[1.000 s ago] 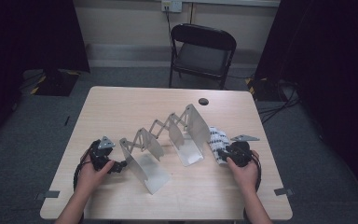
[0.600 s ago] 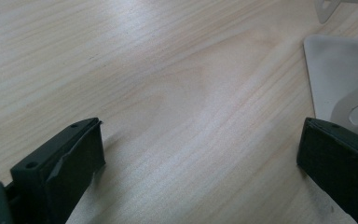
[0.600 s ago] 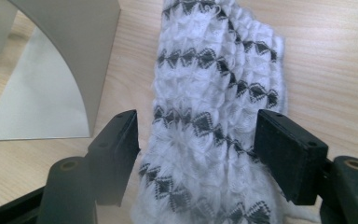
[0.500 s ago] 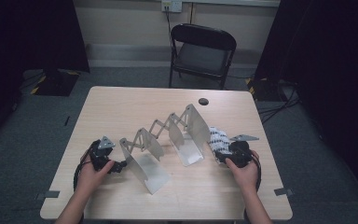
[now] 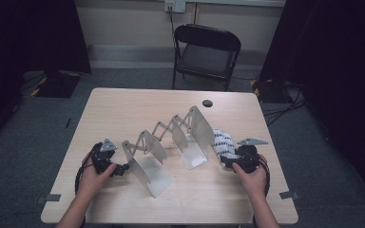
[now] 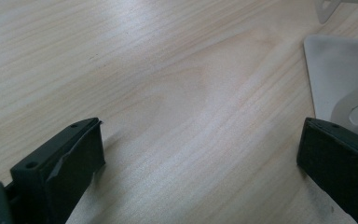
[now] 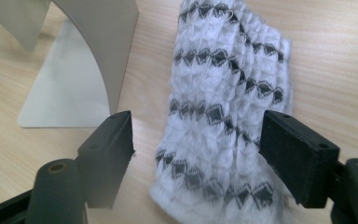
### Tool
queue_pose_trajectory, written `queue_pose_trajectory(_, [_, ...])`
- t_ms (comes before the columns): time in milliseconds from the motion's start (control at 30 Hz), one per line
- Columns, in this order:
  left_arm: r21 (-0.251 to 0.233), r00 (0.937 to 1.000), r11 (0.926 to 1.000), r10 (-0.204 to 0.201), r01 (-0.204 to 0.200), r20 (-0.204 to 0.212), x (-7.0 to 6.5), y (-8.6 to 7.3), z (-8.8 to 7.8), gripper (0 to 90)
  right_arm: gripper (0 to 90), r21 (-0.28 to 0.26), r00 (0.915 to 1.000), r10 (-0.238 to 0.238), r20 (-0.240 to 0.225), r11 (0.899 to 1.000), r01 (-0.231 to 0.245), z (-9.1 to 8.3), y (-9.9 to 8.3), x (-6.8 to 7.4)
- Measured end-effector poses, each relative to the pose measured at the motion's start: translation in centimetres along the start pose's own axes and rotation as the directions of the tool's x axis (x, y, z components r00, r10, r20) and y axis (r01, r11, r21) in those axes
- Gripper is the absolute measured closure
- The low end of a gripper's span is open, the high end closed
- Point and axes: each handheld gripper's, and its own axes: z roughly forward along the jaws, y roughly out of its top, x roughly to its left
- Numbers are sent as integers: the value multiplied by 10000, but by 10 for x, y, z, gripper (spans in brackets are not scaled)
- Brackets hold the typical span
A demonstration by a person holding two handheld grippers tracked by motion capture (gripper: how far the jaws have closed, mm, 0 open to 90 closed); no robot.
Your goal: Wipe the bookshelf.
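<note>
Right gripper view gives the detail: white knit cloth [image 7: 223, 107] with rows of dark diamond pattern lies flat on the bench [image 7: 335, 60], between the right gripper [image 7: 198, 149]'s two black fingers [image 7: 112, 140], pads clear of it on both sides. Those fingers have just been opening; cloth is released, not gripped. Same view shows the grey metal end panel [image 7: 102, 46] of the rack just beside the cloth's edge, its foot flat on the wood. High view gives the layout instead: the rack is a folding accordion divider [image 5: 171, 140] running diagonally across the bench [image 5: 138, 102], three upright panels linked by scissor struts; cloth [image 5: 223, 141] sits at its far-right end, against the last panel; small black disc [image 5: 207, 103] near the far edge, black folding chair [image 5: 204, 52] behind. Left gripper view adds only bare wood grain and a corner of a divider panel [image 6: 340, 79] at upper right; left gripper [image 6: 200, 154] fingers spread wide, nothing between them. Pose: both forearms come in from the near edge. Left hand [image 5: 92, 175] rests low on the bench by the divider's near-left panel, gripper [image 5: 111, 164] pointing right toward it. Right hand [image 5: 252, 173] low at the right, gripper [image 5: 235, 156] pointing left and away at the cloth.
</note>
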Motion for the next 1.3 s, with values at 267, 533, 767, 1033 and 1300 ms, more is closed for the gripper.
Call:
queue_pose_trajectory(267, [-6,10000,10000,-19,19,18,0,0,0,2,238,19,9999,35,-161,10000,-35,-7,-8,-3])
queue_pose_trajectory(533, [-33,10000,10000,-40,40,1,0,0,0,2,218,-54,9996,138,-261,9999,-139,-13,-13,-5])
queue_pose_trajectory(767, [-32,10000,10000,-42,42,4,0,0,0,2,202,-106,9993,88,-362,9999,-92,-18,-13,-4])
queue_pose_trajectory(1033, [-36,10000,10000,-51,51,6,0,0,0,2,187,-39,9991,-73,-414,10000,72,-26,-21,-4])
queue_pose_trajectory(1300, [-32,10000,10000,-41,41,3,0,0,0,2,164,144,9987,-307,-405,9994,313,-36,-33,-8])
